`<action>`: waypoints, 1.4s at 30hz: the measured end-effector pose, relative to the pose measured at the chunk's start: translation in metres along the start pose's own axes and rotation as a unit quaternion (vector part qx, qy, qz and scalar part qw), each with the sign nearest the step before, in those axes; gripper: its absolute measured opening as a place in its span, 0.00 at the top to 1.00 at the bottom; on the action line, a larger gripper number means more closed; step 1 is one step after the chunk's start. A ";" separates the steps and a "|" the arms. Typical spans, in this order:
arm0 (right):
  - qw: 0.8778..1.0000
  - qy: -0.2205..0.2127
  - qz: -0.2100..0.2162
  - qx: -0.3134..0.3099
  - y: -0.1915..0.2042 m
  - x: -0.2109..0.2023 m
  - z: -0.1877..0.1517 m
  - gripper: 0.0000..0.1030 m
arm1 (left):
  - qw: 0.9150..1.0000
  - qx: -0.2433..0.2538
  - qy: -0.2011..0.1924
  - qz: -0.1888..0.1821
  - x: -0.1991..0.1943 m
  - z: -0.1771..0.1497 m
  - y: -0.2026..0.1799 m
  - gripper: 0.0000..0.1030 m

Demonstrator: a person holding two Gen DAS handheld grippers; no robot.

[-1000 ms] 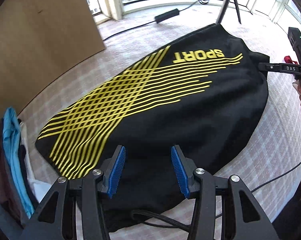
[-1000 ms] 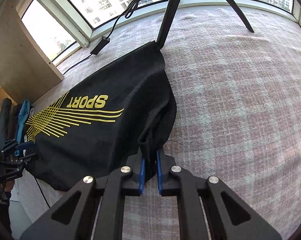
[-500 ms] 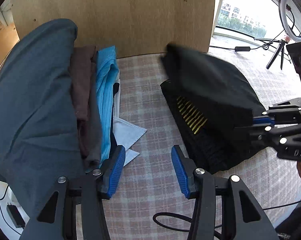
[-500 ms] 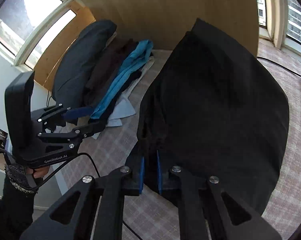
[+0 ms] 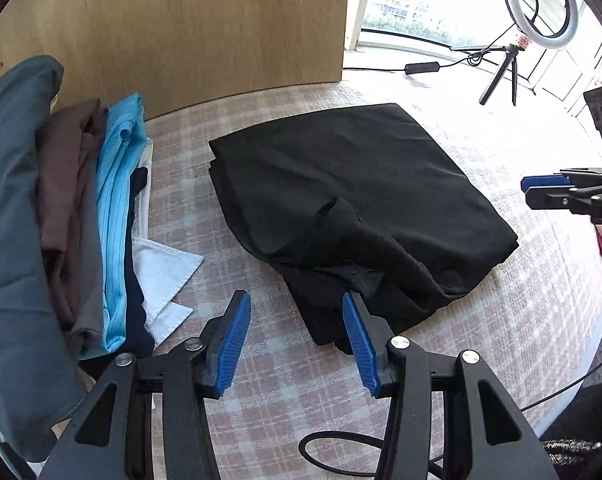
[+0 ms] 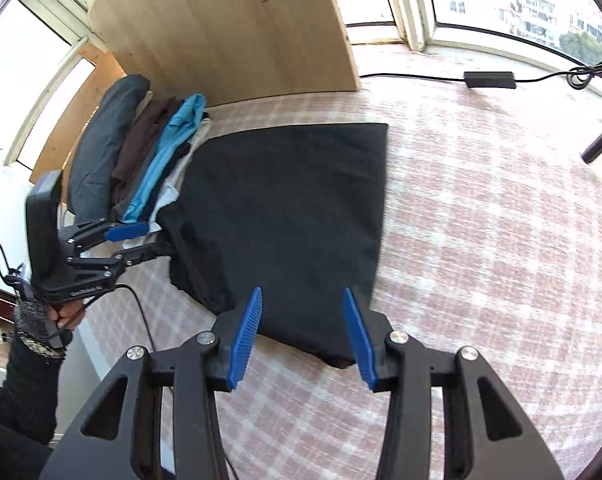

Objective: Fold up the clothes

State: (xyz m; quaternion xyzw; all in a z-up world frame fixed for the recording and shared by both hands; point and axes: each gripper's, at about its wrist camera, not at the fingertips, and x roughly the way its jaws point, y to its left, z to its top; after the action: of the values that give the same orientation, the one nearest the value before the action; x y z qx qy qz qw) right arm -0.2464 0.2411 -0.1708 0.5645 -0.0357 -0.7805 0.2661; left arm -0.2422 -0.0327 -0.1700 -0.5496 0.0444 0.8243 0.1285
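Observation:
A black shirt [image 5: 341, 204] lies folded over on the checked tablecloth [image 5: 269, 400], its yellow print hidden; it also shows in the right wrist view [image 6: 285, 216]. Its near edge is rumpled. My left gripper [image 5: 297, 344] is open and empty just in front of the shirt's near left corner; it shows at the left of the right wrist view [image 6: 137, 240]. My right gripper [image 6: 301, 336] is open and empty over the shirt's near edge; it appears at the right edge of the left wrist view [image 5: 541, 192].
A pile of clothes [image 5: 61, 216], grey, brown, blue and white, lies left of the shirt against a wooden panel [image 5: 181, 28]. A ring light on a tripod [image 5: 505, 60] and a cable with adapter [image 6: 489, 79] stand at the back. A black cable [image 5: 333, 452] loops below my left gripper.
My right gripper carried the shirt's end over toward the pile, folding it so the print is hidden, then opened and let go. My left gripper stayed open and swung left.

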 end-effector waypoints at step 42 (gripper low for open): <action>0.998 0.024 -0.020 -0.062 -0.071 0.098 0.143 0.56 | 0.986 0.161 -0.002 0.045 0.063 0.027 -0.222 0.52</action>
State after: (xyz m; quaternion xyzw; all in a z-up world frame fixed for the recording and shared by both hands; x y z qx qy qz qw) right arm -0.4239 0.2220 -0.2293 0.5660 0.0300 -0.7726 0.2860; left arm -0.2314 0.1972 -0.2015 -0.5178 0.2009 0.8122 0.1783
